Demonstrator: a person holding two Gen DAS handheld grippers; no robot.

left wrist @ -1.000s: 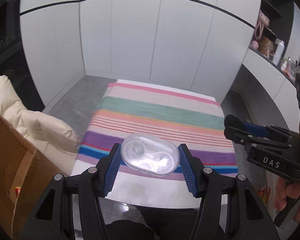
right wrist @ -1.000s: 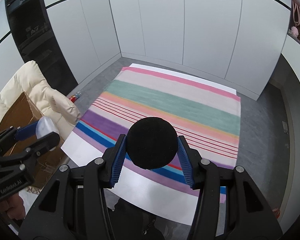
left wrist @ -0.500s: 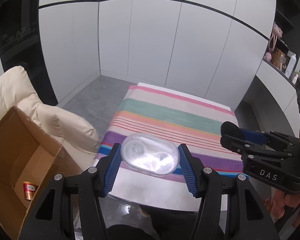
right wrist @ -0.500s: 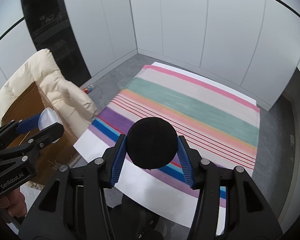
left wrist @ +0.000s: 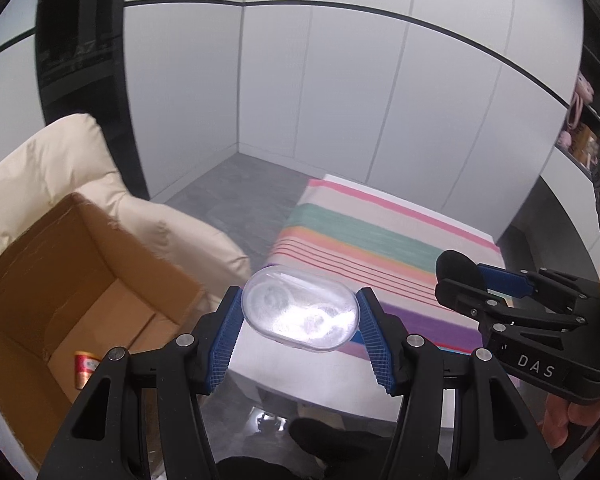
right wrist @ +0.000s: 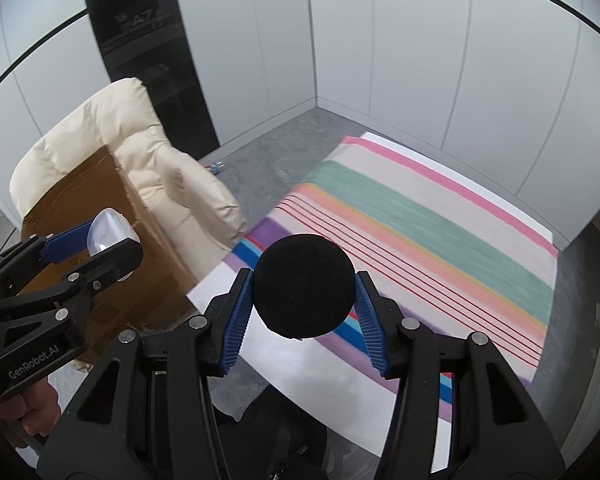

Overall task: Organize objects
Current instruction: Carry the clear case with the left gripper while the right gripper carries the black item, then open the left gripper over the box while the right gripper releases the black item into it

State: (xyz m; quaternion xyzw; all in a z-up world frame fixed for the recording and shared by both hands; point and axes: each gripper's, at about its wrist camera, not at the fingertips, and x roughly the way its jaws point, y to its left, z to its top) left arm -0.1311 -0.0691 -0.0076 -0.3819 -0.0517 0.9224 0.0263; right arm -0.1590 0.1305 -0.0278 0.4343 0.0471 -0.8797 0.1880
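Where cream chair sits, cardboard box holds can

Glossy clear plastic case, matt black foam ball, brown cardboard box.

The right gripper clamps a black ball, possibly foam, above the striped table; a cardboard box sits at nine o'clock.

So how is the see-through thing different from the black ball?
The clear case is see-through and shiny; the black ball is dark and dull. The case is a flattish oval; the ball is round. The left gripper holds the case, the right gripper the ball. Both are squeezed between blue jaws.
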